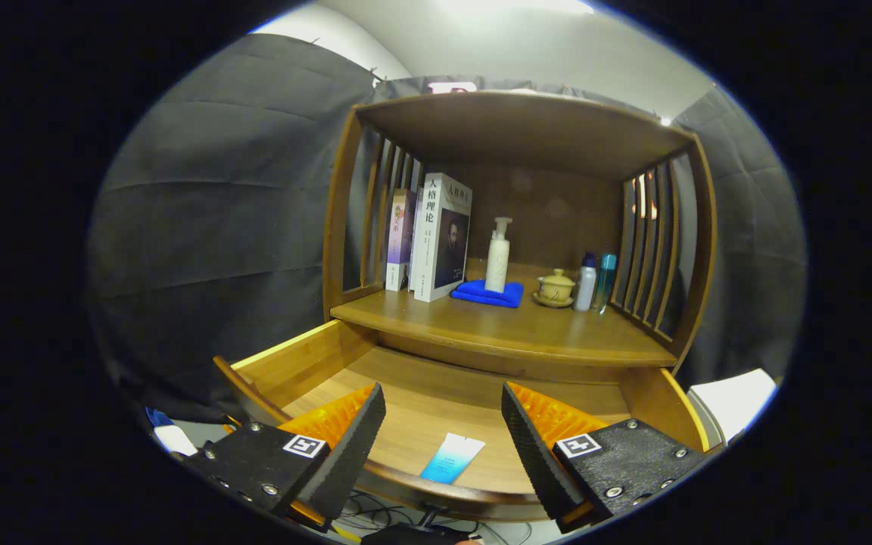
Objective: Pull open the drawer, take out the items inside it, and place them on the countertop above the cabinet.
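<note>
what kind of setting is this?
Looks like a mock home corner in a recording booth: a wooden cabinet with books and a pump bottle on its countertop, black cloth behind. The drawer is open; the open claw hovers over a tube.

Dark cloth walls (209, 227) surround a wooden shelf unit (519, 129) beneath a pale, brightly lit ceiling (512, 38).

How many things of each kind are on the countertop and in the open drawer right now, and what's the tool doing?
Books: 2
Pump bottle: 1
Blue cloth: 1
Lidded cup: 1
Small bottles: 2
Tube in the drawer: 1
Total: 8

The tool is open above the drawer, with the tube between its fingers' line.
</note>
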A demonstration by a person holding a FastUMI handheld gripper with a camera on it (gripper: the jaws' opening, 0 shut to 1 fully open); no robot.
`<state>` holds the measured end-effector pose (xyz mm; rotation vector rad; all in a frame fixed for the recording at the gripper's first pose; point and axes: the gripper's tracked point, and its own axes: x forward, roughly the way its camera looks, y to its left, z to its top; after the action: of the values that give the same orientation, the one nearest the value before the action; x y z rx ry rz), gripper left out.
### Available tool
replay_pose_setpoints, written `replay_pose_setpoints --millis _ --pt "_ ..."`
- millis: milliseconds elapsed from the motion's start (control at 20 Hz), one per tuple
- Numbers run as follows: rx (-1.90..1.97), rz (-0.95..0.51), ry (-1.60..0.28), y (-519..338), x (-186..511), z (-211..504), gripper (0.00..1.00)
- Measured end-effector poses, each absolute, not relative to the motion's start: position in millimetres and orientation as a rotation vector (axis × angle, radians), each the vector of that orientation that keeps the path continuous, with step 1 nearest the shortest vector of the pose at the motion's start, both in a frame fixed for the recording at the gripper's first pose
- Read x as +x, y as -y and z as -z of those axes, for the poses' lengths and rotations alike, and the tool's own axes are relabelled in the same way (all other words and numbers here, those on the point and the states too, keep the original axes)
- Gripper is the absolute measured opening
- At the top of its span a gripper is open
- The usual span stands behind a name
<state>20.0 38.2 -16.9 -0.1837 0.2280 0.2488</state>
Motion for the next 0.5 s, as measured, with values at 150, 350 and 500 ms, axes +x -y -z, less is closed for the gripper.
replay_pose_setpoints --millis 150,350,500 --pt "-0.162 -0.271 -0.368 -37 28 28 0.95" --pt "-0.162 -0.296 -0.558 -35 38 59 0.95" --pt "-0.155 -0.286 -0.697 -29 46 82 0.96"
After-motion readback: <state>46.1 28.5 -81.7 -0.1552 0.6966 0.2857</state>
